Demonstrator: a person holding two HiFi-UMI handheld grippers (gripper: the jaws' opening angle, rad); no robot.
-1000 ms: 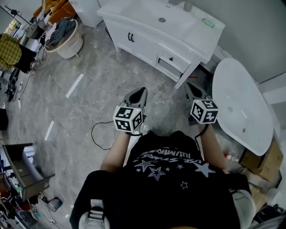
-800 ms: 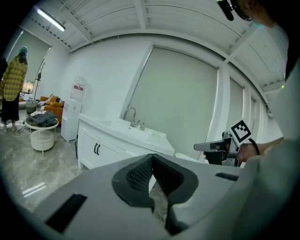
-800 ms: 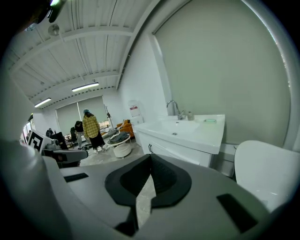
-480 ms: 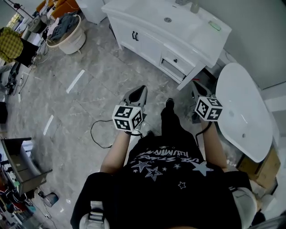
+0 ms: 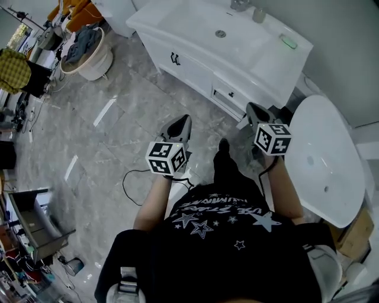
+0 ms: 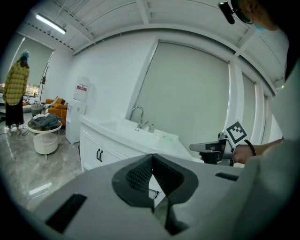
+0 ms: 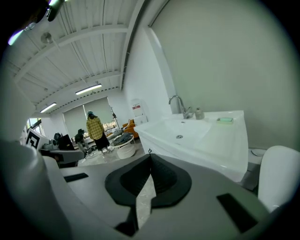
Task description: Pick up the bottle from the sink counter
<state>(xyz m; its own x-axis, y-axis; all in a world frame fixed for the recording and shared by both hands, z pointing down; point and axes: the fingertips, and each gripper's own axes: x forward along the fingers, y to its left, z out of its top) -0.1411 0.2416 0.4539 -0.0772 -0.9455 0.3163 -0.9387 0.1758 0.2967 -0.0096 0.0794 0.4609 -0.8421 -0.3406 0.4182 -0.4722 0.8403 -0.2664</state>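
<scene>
Left gripper (image 5: 187, 119) and right gripper (image 5: 251, 108) both pinched closed, empty, carried pointing at far sink counter (image 5: 278, 59); bottle (image 5: 258, 14) beside faucet (image 5: 237, 5) looks beyond my reach

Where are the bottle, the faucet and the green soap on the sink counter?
bottle (image 5: 258, 15): head view, middle of its body.
faucet (image 7: 186, 113): right gripper view, its lower part.
green soap (image 5: 289, 41): head view, its middle.

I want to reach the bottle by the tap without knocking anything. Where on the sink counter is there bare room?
Bare: the flat counter right of the basin, in front of the green soap. Crowded: the back edge, where faucet and bottle stand close together, with the soap further right.
</scene>
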